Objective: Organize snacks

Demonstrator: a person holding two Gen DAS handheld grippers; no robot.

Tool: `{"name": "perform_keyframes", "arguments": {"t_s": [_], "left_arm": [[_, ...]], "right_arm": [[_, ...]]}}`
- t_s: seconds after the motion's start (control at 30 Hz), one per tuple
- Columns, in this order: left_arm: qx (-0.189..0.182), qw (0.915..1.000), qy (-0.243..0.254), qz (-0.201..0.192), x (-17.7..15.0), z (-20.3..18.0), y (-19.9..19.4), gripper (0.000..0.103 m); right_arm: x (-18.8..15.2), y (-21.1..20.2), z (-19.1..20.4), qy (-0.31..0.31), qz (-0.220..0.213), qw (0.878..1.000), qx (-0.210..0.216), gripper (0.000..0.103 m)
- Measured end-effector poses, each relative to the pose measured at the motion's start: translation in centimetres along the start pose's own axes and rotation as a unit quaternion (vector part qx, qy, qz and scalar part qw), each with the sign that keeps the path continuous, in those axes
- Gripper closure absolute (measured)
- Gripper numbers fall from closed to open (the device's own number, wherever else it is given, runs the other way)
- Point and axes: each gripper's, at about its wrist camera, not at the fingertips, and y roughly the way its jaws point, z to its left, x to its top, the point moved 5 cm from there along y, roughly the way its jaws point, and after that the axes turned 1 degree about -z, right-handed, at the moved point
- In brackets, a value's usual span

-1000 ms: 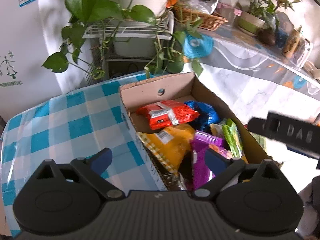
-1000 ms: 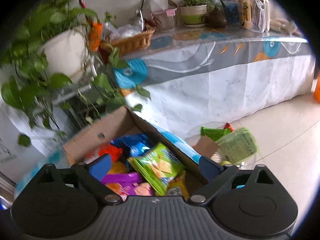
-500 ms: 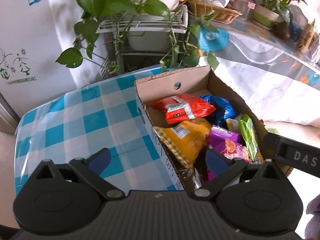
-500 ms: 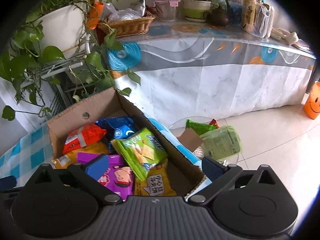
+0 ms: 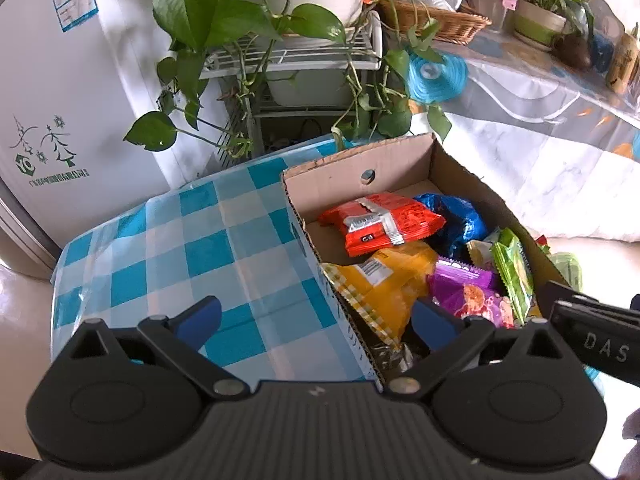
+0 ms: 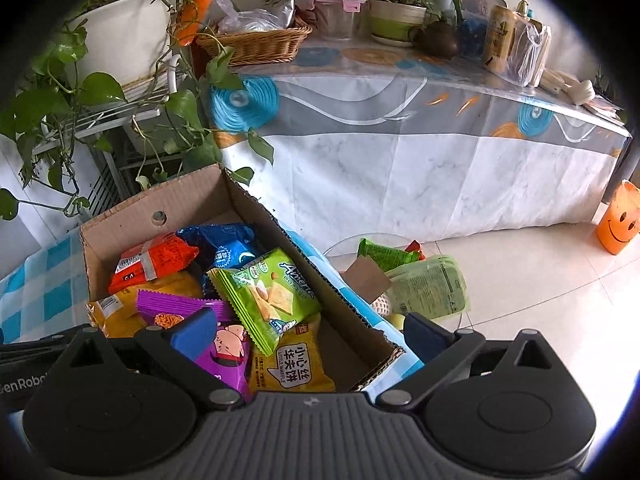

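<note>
An open cardboard box (image 5: 360,162) (image 6: 120,224) stands on the blue checked tablecloth (image 5: 160,248). In it lie a red pack (image 5: 384,224) (image 6: 152,260), a blue pack (image 5: 460,216), a yellow bag (image 5: 384,280), a purple pack (image 6: 224,354), a green cracker pack (image 6: 272,292) and a yellow waffle pack (image 6: 292,364). My left gripper (image 5: 316,316) is open, straddling the box's left wall without touching anything. My right gripper (image 6: 308,330) is open wide above the box's near right corner, holding nothing. Its black housing (image 5: 592,336) shows at the right of the left wrist view.
Trailing plants on a white rack (image 5: 304,56) crowd the box's far side, with a white fridge (image 5: 60,120) to the left. A long cloth-covered table (image 6: 400,152) runs behind. Green packs on a low glass stand (image 6: 428,284) and an orange smiley bucket (image 6: 616,224) are at the right.
Both views have tipped: the left one now shows more checked cloth with the box further right, the right one looks deeper into the box. The right jaws widened slightly.
</note>
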Motion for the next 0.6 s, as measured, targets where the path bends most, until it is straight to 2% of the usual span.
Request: {"name": "perform_keyframes", "arguments": {"t_s": [0.6], "left_arm": [[-0.002,0.9998,0.005,0.019,-0.01,0.35,0.60,0.003]], "right_arm": [[0.03,0.41,0.18,-0.012,0.008,1.000,0.001,0.001]]}}
